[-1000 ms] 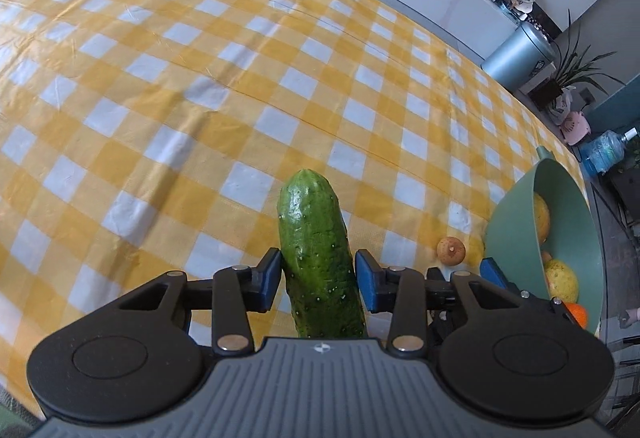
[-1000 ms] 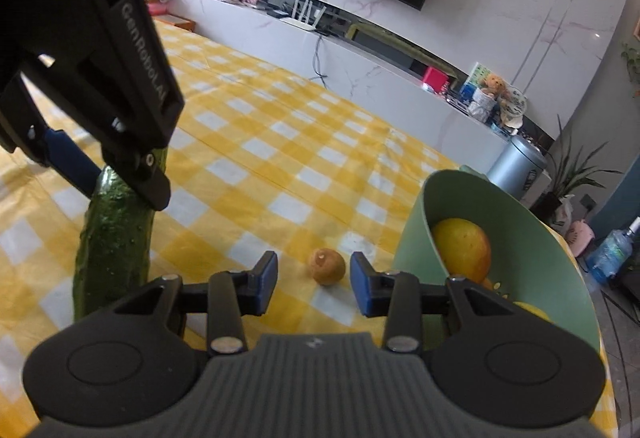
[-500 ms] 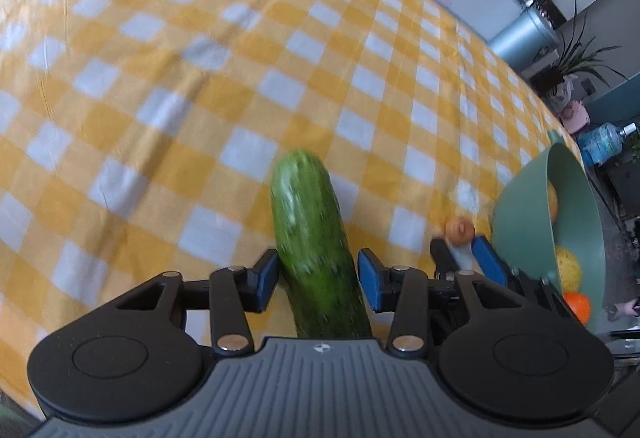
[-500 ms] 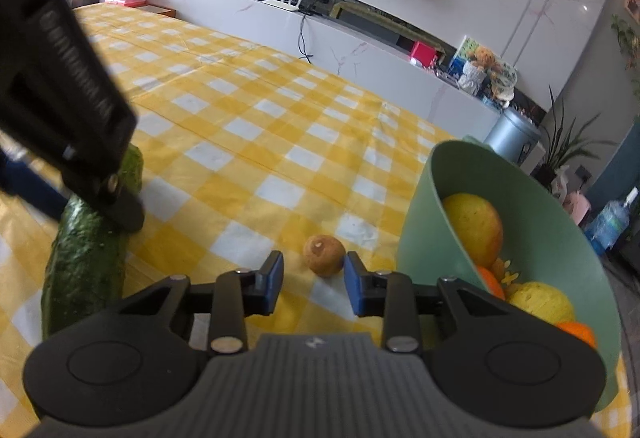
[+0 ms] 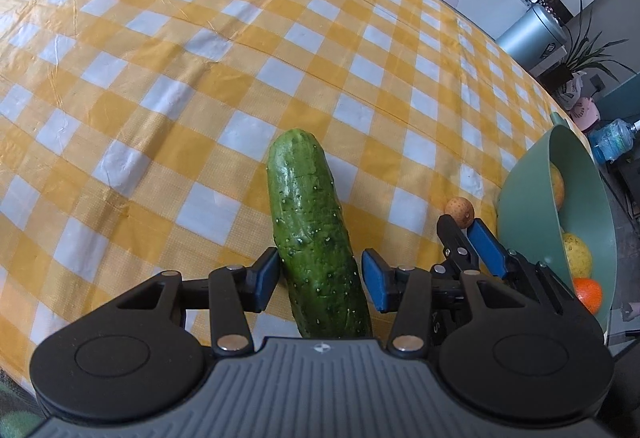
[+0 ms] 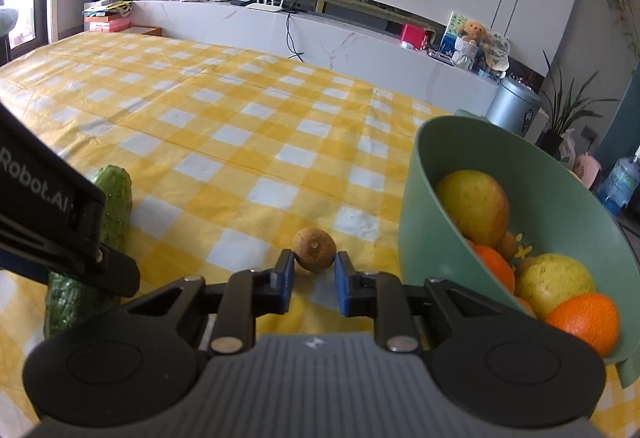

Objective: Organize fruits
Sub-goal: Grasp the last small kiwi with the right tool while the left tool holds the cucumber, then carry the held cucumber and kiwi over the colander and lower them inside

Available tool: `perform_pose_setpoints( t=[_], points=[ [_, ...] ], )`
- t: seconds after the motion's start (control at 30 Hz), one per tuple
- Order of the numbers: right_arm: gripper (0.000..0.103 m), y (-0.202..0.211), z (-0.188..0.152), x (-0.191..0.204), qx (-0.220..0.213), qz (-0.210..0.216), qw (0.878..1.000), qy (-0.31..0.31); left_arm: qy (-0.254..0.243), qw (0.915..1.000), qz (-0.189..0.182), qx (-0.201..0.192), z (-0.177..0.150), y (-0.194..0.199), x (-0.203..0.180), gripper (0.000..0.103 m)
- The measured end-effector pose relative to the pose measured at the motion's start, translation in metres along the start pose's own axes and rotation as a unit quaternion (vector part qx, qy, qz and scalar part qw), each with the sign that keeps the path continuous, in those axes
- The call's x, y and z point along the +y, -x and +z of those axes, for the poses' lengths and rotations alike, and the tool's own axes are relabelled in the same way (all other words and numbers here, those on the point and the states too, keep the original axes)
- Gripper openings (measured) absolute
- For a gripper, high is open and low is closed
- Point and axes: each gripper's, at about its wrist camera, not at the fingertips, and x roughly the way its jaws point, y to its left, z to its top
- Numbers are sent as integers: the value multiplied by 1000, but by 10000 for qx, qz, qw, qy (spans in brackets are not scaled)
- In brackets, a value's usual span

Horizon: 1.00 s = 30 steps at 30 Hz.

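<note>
A green cucumber [image 5: 312, 222] lies on the checked cloth between the fingers of my left gripper [image 5: 318, 272]. Its jaws are opening, and a thin gap shows at the right pad [image 5: 374, 284]. A small brown round fruit [image 6: 314, 249] sits on the cloth just left of the green bowl [image 6: 416, 173]. My right gripper [image 6: 314, 269] is shut on it, with both blue pads against its sides. The left wrist view shows the same grip, the right gripper [image 5: 466, 234] holding the brown fruit [image 5: 460, 211]. The cucumber [image 6: 114, 197] shows at the left, partly behind the left gripper's black body [image 6: 52, 226].
The green bowl [image 5: 516, 205] at the table's right edge holds oranges and yellow fruits [image 6: 472, 205]. The yellow-and-white checked cloth [image 5: 240, 57] stretches far and left. Beyond the table stand a white marble counter [image 6: 320, 41], a grey bin [image 6: 514, 105] and a plant.
The right gripper's jaws closed in onto the small brown fruit. The left gripper's jaws spread a little wider around the cucumber, which stays on the cloth.
</note>
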Motion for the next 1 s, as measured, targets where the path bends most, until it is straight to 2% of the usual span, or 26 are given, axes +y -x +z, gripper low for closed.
perform_pose_setpoints(
  t=[0.3,0.7,0.77,1.0],
  points=[
    [17,22,-7,-7,161,642,9967,-462,-48,10000,37,-66,-1,-1,-1,54],
    [19,12,-6,-4,140,661,9970,-381,-142,9997,88,-152,-2,-1,-4,55],
    [20,12,-6,-4,161,688,9968,-369,-135,9997,50,-196,-3,0,-3,49],
    [20,14,-6,-4,139,730,9966,-351,-335,9991,22,-266,-6,1,-8,46]
  ],
)
